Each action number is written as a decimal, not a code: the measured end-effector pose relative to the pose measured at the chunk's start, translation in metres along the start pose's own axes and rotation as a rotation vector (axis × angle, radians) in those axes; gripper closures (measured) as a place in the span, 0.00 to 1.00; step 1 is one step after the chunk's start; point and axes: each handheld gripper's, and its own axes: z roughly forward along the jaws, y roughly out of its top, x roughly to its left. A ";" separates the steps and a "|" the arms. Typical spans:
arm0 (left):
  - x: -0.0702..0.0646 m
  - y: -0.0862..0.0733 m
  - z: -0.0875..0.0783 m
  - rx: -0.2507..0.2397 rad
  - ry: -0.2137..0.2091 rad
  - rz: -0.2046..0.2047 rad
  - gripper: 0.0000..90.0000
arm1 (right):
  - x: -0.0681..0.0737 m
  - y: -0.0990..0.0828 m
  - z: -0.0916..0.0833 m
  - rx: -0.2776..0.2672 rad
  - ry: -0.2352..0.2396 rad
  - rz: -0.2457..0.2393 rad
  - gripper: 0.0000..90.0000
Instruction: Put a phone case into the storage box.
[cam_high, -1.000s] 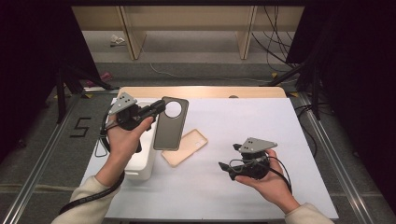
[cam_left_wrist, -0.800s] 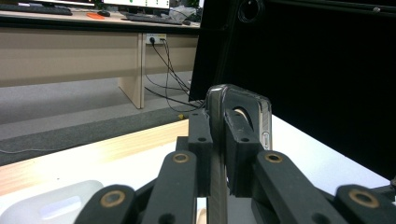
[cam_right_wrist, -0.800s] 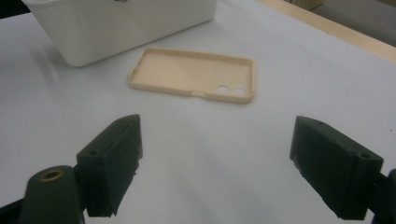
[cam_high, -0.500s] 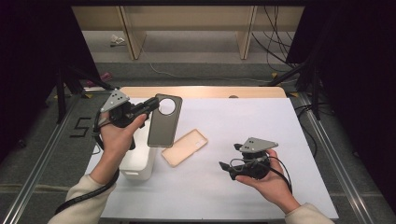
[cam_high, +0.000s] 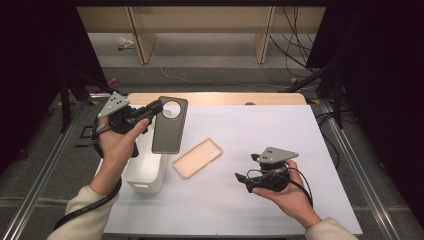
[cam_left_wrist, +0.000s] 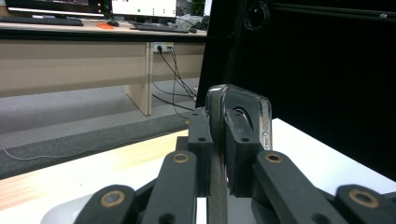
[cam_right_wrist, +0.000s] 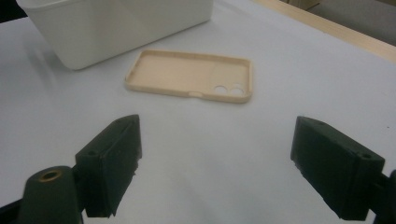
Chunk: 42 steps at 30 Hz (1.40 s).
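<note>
Left tool (cam_high: 156, 107) clamps dark phone case (cam_high: 169, 126) w/ round cutout, upright.

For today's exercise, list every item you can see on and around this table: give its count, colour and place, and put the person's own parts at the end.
Dark phone case: one, dark grey with a round camera hole, held above the white bin, clamped at its top end.
Beige phone case: one, beige, lying open side up on the table, right of the bin.
White bin: one, white, at the table's left edge.
Table: one, white top with a wooden far edge.
Cables: several, black, on the floor beyond the table.
Left gripper: one, black, shut on the dark phone case, in the left hand.
Right gripper: one, black, fingers open and holding nothing, in the right hand, low over the table.
</note>
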 end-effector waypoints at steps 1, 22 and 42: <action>0.001 0.000 -0.001 -0.002 0.004 0.000 0.91 | 0.000 0.000 0.000 -0.001 0.000 -0.001 0.19; 0.020 0.003 -0.008 -0.028 0.038 0.012 0.91 | 0.000 0.000 0.000 -0.001 0.001 0.004 0.19; 0.042 0.006 -0.007 -0.057 0.049 0.033 0.91 | -0.001 -0.001 0.001 -0.005 -0.001 0.017 0.19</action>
